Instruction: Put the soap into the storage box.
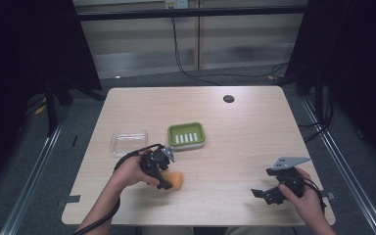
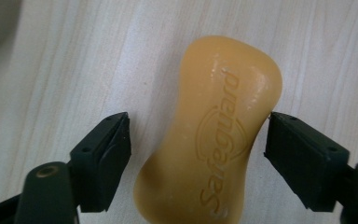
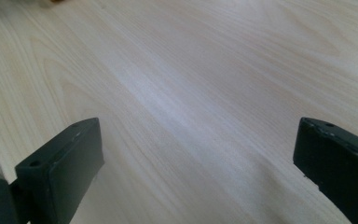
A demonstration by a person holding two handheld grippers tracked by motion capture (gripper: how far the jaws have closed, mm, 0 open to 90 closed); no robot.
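An orange bar of soap (image 1: 176, 180) (image 2: 219, 135) with raised lettering lies flat on the pale wooden table (image 1: 235, 142), near the front left. My left gripper (image 1: 168, 184) (image 2: 198, 135) reaches over it with a jaw on either side. In the left gripper view the right pad (image 2: 303, 158) meets the soap's edge, while the left pad (image 2: 107, 158) stands a little clear of it. My right gripper (image 1: 262, 194) (image 3: 198, 154) rests low at the front right, open wide over bare wood.
A green slotted soap dish (image 1: 171, 134) sits near the middle of the table, with a clear plastic tray (image 1: 129, 141) to its left. A round black cable port (image 1: 228, 99) is at the back. The table's front edge runs close beneath both hands.
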